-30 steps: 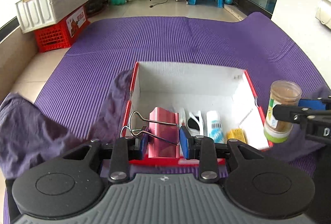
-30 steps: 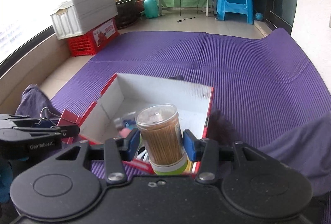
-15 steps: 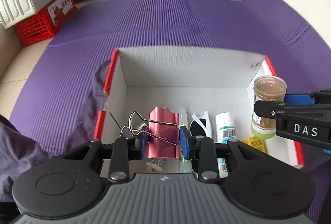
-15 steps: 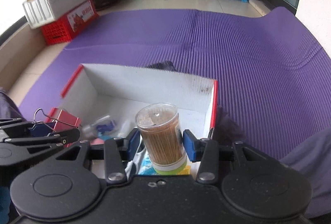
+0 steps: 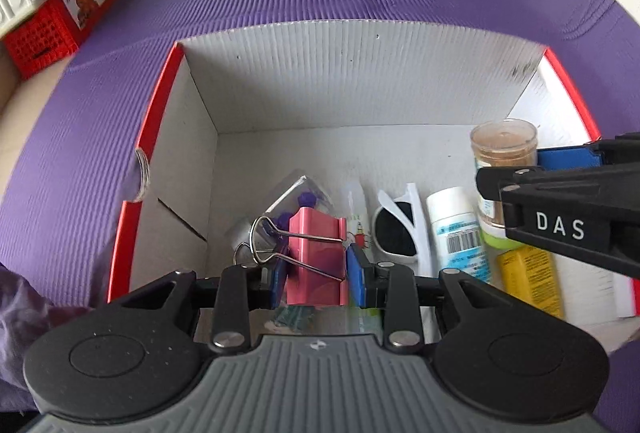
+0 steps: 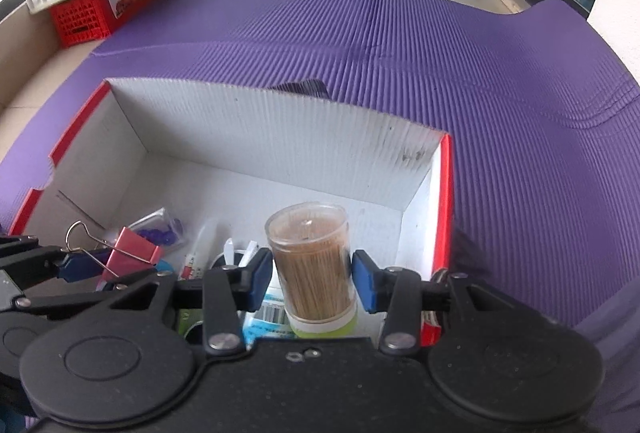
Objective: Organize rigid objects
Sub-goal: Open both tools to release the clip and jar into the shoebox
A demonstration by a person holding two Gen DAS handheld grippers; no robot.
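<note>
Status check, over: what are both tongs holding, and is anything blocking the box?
Left tongs shut on pink binder clip. Right tongs shut on toothpick jar. Both over box; sunglasses, bottles below.

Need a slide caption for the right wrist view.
Right tongs lowering toothpick jar into box; left tongs hold binder clip.

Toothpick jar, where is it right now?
In the right wrist view, the toothpick jar stands upright between the right claw's pads, over the box's right end, above the white bottle.

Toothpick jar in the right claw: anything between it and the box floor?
Partly. The toothpick jar hangs over the box, near its right wall. A white barcoded bottle and yellow packet lie about beneath it; bare floor lies farther back.
</note>
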